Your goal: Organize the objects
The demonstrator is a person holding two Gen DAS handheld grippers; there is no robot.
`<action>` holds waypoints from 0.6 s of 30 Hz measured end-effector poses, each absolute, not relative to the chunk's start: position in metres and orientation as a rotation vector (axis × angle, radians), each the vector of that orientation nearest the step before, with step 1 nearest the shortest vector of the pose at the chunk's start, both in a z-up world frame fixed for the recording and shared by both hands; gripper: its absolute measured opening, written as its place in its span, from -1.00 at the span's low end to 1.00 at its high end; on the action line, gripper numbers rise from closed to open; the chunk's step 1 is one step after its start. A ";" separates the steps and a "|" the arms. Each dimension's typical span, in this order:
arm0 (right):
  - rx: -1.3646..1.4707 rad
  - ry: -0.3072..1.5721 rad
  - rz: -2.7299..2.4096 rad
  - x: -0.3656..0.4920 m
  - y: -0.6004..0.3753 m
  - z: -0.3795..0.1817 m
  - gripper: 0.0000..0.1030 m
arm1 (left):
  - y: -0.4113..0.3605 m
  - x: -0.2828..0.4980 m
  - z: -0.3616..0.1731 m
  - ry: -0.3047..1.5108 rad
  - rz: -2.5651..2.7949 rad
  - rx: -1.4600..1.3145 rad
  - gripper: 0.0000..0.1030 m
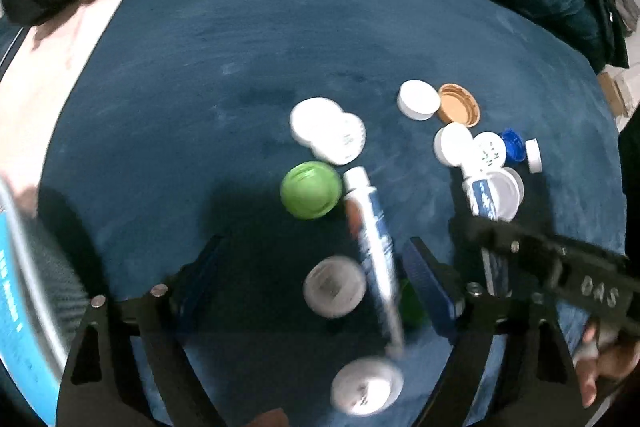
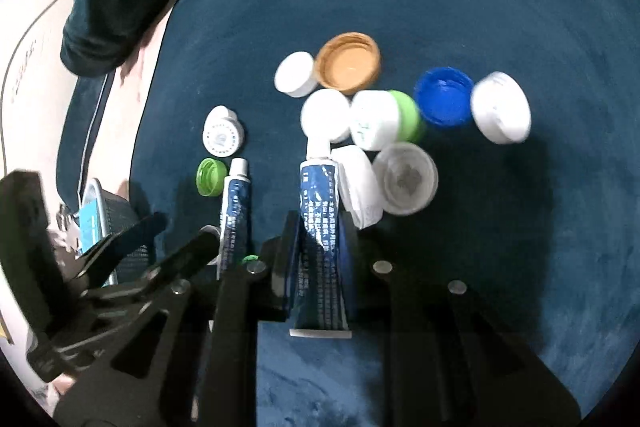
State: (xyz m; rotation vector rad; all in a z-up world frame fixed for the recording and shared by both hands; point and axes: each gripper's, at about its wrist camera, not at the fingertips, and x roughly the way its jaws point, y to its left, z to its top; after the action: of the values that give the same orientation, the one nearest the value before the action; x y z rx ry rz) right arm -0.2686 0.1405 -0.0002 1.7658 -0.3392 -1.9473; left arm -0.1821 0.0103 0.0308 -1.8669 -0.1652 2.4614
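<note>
**Gripping one tube, reaching for the other**

Clamping the right gripper [image 2: 316, 239] on a blue-white tube [image 2: 320, 227], pads pinching its body, cap end pointing away from the jaws. Left gripper [image 1: 316, 275] spread wide, hovering over the second tube [image 1: 372, 239], which lies between its jaws, untouched. Step in hand, as I judge it: collecting tubes out of the lid clutter on the blue cloth [image 2: 480, 7]. Next move calls for lifting clear without dragging the lids just ahead. Count, right view: two tubes, two green lids, one blue, one tan [image 2: 348, 63]; white lids roughly six, blur prevents certainty.
</note>
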 end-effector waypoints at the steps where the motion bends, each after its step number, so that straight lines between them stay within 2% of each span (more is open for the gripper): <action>1: 1.769 -0.347 -1.946 -0.271 0.140 -0.002 -0.63 | 0.014 -0.185 0.026 -0.155 2.452 -1.868 0.61; 3: 1.775 -0.349 -1.940 -0.270 0.138 -0.003 -0.63 | 0.021 -0.190 0.018 -0.151 2.422 -1.884 0.34; 4: 1.780 -0.347 -1.939 -0.270 0.137 -0.003 -0.63 | 0.024 -0.192 0.015 -0.137 2.416 -1.890 0.11; 6: 1.797 -0.334 -1.937 -0.268 0.143 -0.004 -0.62 | 0.027 -0.195 0.013 -0.099 2.430 -1.870 -0.06; 8: 1.808 -0.315 -1.941 -0.263 0.144 -0.001 -0.58 | 0.023 -0.197 0.016 -0.110 2.438 -1.852 -0.51; 9: 1.812 -0.297 -1.947 -0.263 0.141 -0.001 -0.58 | 0.018 -0.198 0.019 -0.133 2.430 -1.848 -0.62; 13: 1.809 -0.237 -1.973 -0.258 0.128 0.002 -0.64 | 0.004 -0.194 0.028 -0.181 2.399 -1.844 -0.65; 18: 1.775 -0.289 -1.963 -0.250 0.126 0.019 -0.64 | -0.019 -0.179 0.051 -0.241 2.395 -1.820 -0.65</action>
State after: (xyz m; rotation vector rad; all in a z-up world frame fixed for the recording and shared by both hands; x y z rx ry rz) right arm -0.2496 0.1257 0.0189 1.7745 -0.2889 -1.9626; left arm -0.1785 -0.0192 0.0510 -1.8198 -0.2405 2.3945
